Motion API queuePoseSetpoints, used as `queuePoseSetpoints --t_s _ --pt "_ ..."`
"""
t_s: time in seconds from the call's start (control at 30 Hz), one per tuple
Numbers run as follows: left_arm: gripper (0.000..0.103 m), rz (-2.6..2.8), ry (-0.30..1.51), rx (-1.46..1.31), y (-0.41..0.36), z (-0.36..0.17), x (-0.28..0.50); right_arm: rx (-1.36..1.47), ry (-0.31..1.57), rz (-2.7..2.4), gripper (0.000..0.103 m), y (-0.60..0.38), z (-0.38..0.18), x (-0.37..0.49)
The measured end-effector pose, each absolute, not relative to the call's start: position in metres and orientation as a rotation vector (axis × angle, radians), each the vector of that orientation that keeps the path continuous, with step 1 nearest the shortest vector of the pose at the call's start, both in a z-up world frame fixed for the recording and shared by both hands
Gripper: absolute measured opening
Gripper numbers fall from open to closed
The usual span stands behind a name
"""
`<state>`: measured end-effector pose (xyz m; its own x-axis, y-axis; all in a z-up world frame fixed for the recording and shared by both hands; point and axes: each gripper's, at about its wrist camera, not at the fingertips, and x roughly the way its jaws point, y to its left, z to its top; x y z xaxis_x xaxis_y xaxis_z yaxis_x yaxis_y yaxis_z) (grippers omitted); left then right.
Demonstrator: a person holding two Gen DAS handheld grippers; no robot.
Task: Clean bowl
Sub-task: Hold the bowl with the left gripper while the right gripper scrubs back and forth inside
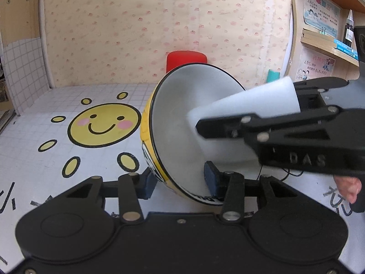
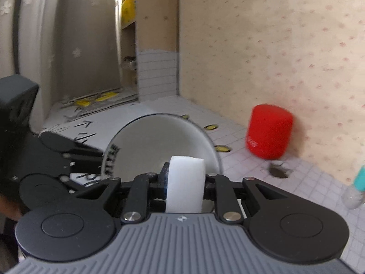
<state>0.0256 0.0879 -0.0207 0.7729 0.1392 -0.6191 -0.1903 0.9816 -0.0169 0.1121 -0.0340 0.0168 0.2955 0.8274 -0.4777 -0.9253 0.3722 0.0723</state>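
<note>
The left hand-held gripper [image 1: 180, 182] pinches the tilted bowl [image 1: 182, 123] by its rim; glazed, probably slippery and breakable. The right hand-held gripper [image 2: 184, 182] squeezes a soft white sponge [image 2: 186, 182] inside the bowl.

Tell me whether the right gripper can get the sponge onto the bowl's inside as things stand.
Probably yes: the left gripper holds the bowl tilted, mouth facing the right gripper, whose sponge already reaches in unobstructed.

I seem to be working in a homely study corner: floral wallpaper [image 1: 159, 22], a wooden shelf [image 1: 328, 43] of books, and a sun-patterned grid mat [image 1: 102, 125] over the worktop
</note>
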Motion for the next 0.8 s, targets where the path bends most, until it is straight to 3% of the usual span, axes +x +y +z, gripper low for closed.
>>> queuePoseSetpoints --t_s 0.6,0.67,0.73,0.8 --pt "0.048 0.173 0.664 -0.074 0.09 -0.021 0.027 -0.25 0.391 1.292 0.022 -0.022 0.015 0.092" --pt "0.05 0.181 0.667 -0.075 0.09 -0.02 0.027 -0.25 0.393 1.288 0.022 -0.021 0.016 0.093" --pt "0.061 0.201 0.672 -0.06 0.09 -0.018 0.028 -0.25 0.394 1.284 0.022 -0.021 0.016 0.093" --pt "0.066 0.22 0.678 -0.044 0.091 -0.017 0.028 -0.25 0.395 1.279 0.022 -0.021 0.016 0.093"
